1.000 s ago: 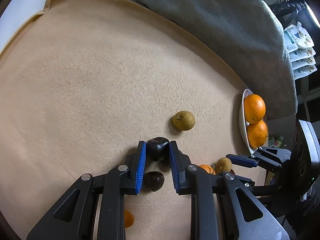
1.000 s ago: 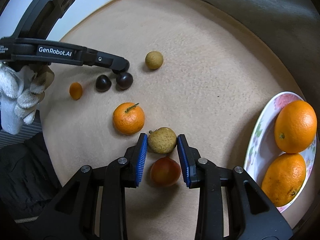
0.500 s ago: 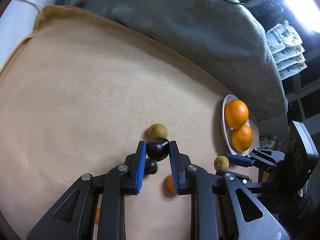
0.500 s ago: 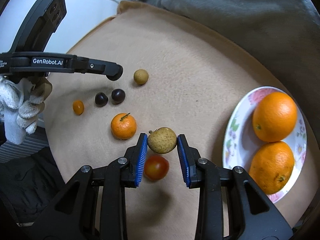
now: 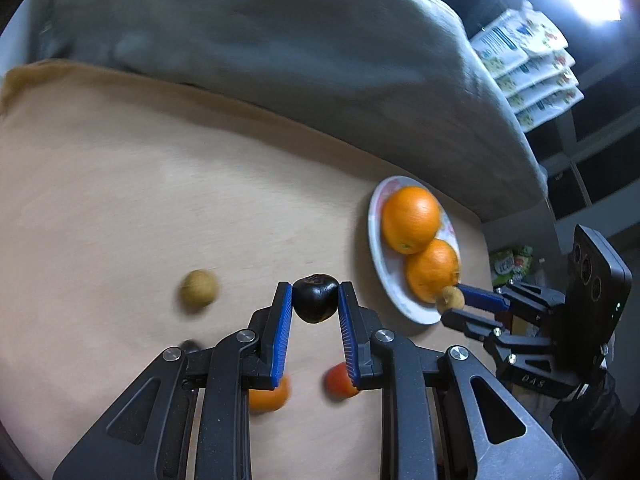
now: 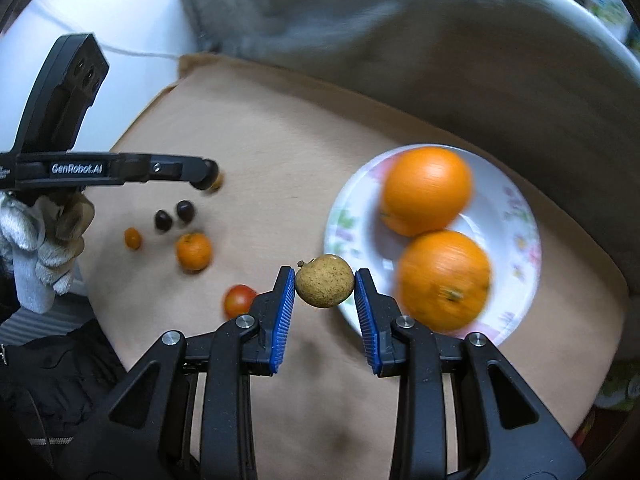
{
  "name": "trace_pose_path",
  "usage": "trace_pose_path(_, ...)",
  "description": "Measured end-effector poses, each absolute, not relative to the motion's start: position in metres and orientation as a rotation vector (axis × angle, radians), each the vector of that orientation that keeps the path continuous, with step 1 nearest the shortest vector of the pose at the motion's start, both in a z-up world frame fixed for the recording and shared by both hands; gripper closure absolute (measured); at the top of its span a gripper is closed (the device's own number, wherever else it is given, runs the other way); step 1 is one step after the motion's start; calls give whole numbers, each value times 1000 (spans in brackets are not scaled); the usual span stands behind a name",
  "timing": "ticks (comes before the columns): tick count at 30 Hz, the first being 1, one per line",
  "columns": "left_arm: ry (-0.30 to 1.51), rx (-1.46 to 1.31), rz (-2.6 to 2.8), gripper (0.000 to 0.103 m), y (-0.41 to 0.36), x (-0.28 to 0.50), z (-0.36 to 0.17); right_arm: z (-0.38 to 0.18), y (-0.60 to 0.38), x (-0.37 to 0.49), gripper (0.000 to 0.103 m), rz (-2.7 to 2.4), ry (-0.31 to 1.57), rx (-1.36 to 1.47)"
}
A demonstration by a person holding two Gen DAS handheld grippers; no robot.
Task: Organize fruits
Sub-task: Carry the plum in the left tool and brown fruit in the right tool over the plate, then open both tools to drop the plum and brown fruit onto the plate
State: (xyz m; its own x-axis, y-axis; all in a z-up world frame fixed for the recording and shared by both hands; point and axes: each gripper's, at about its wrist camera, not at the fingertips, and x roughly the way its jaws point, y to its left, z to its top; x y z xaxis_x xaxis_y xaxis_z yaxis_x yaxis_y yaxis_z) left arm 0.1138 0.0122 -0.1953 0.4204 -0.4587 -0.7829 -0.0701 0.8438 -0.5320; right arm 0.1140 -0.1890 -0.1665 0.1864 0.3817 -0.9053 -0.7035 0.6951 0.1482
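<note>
The left gripper (image 5: 315, 300) clamps a dark round fruit (image 5: 315, 298) at lower centre; the right gripper (image 6: 325, 286) clamps a speckled tan fruit (image 6: 325, 280) beside the white floral plate (image 6: 516, 216). Lower each gently into bare plate space, clear of the two large oranges (image 6: 426, 190).

Black gripper (image 6: 325, 298) frames, blue ribbed pads (image 6: 285, 316), silver screws.

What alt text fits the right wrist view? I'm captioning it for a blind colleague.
The right claw grips a speckled tan fruit above a beige mat, beside a floral plate holding two oranges. Farther left lie a red fruit, small orange and dark fruits, and the left claw.
</note>
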Motion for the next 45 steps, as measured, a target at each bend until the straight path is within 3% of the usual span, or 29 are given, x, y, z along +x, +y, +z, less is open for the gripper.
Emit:
trace_pose_path(19,1145,-412,-396,81,-76,144,-189,-163,-263,162,71,632,1138,-188)
trace_pose_path(45,1133,-291,-394,80,-117,144,-194,-180,-273,195,71,624,1167,-89)
